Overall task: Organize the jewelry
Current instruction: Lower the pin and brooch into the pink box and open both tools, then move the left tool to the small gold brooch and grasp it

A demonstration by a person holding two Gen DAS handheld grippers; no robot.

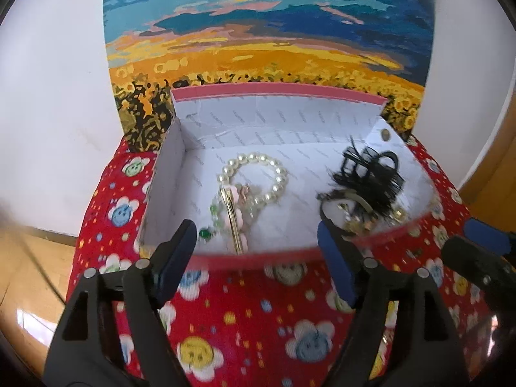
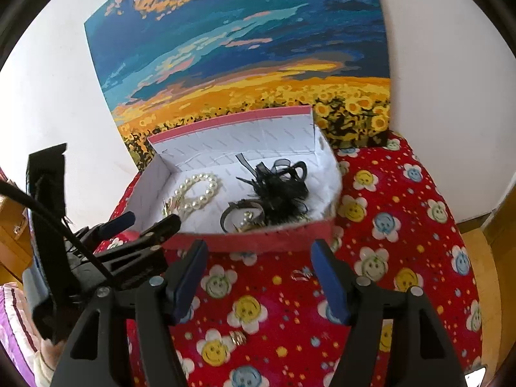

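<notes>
An open pink box point(image 1: 258, 259) with a white lining sits on a red smiley-flower cloth. Inside lie a pearl bracelet point(image 1: 254, 174), a gold hair clip point(image 1: 233, 222), a green bead piece point(image 1: 206, 233) and a black feathered hair piece point(image 1: 371, 174) beside some gold trinkets point(image 1: 361, 221). My left gripper point(image 1: 256, 235) is open at the box's front rim, nothing between its fingers. My right gripper point(image 2: 258, 251) is open just in front of the box point(image 2: 274, 238), holding nothing. On the cloth below it lie a gold ring point(image 2: 238, 337) and a small clear piece point(image 2: 301, 274).
A sunflower-field painting point(image 2: 242, 64) leans on the white wall behind the box. The red cloth point(image 2: 387, 225) covers a rounded stool-like top, with wooden floor point(image 1: 32, 258) around it. In the right wrist view the left gripper point(image 2: 151, 219) reaches in from the left.
</notes>
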